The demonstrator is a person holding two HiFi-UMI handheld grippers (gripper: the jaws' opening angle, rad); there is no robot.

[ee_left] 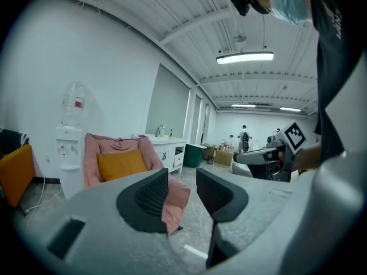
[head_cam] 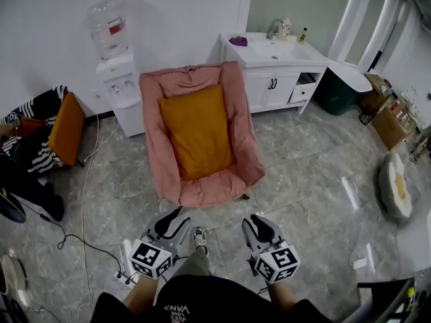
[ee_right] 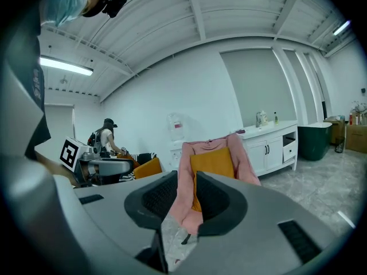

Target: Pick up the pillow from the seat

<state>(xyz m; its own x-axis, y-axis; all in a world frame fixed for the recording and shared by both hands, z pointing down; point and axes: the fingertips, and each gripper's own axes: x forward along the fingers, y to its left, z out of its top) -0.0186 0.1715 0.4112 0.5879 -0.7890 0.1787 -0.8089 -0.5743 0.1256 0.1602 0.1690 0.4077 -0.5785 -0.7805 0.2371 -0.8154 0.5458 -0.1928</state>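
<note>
An orange pillow (head_cam: 196,130) leans against the back of a pink padded seat (head_cam: 229,173) in the middle of the head view. The pillow (ee_left: 120,163) shows in the left gripper view and the pillow (ee_right: 213,161) in the right gripper view. Both grippers hang well short of the seat, above the floor. My left gripper (head_cam: 172,215) stands open with nothing between its jaws. My right gripper (head_cam: 256,222) is also open and empty, its gap narrower.
A water dispenser (head_cam: 114,66) stands left of the seat, a white cabinet with sink (head_cam: 273,69) to its right. A second orange cushion (head_cam: 67,128) lies at far left. Cables (head_cam: 87,200) trail over the grey tiled floor. A person's shoe (head_cam: 200,237) sits between the grippers.
</note>
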